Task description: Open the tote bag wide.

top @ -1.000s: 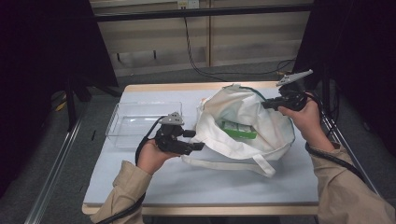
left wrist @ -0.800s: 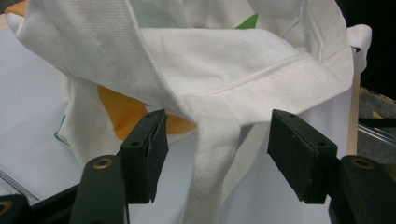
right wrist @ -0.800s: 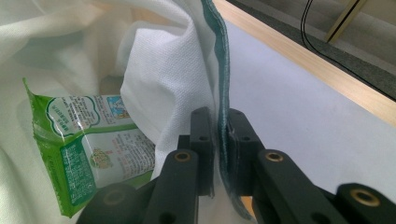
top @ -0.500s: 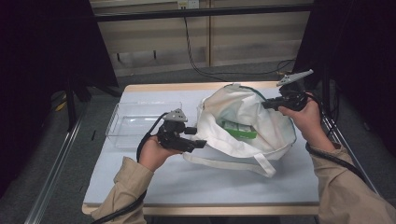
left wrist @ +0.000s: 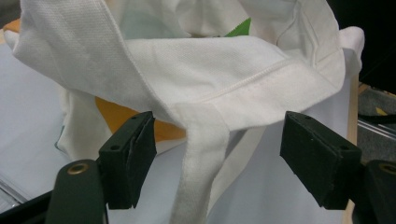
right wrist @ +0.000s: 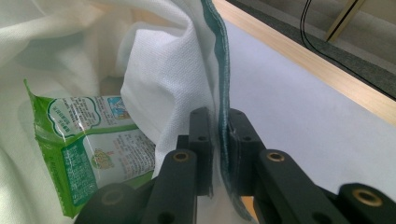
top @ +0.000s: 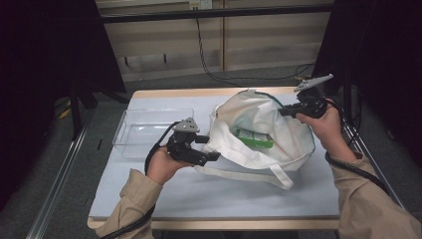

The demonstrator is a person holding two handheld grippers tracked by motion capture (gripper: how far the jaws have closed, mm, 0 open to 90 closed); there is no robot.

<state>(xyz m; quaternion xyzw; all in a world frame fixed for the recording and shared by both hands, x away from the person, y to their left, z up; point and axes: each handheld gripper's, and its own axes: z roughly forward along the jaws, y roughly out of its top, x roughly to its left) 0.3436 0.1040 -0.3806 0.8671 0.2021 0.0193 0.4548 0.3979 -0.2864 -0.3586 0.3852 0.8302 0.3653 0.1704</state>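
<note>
Both tongs work at one white cloth bag that lies slumped on the tabletop, its mouth open upward. Left tongs sit at the bag's near left edge, and their jaws have just been opening: in the left gripper view they stand wide apart, with the bag's hem and a strap hanging between them, neither pad pressing on the cloth. Right tongs are at the bag's far right rim, clamped on it; the right gripper view shows the two pads squeezed together on the rim's green-edged hem, holding that side up. Inside the bag lies a green snack packet, below and to the left of the right tongs in their own view. A clear plastic tray stands on the tabletop just beyond the left tongs.
</note>
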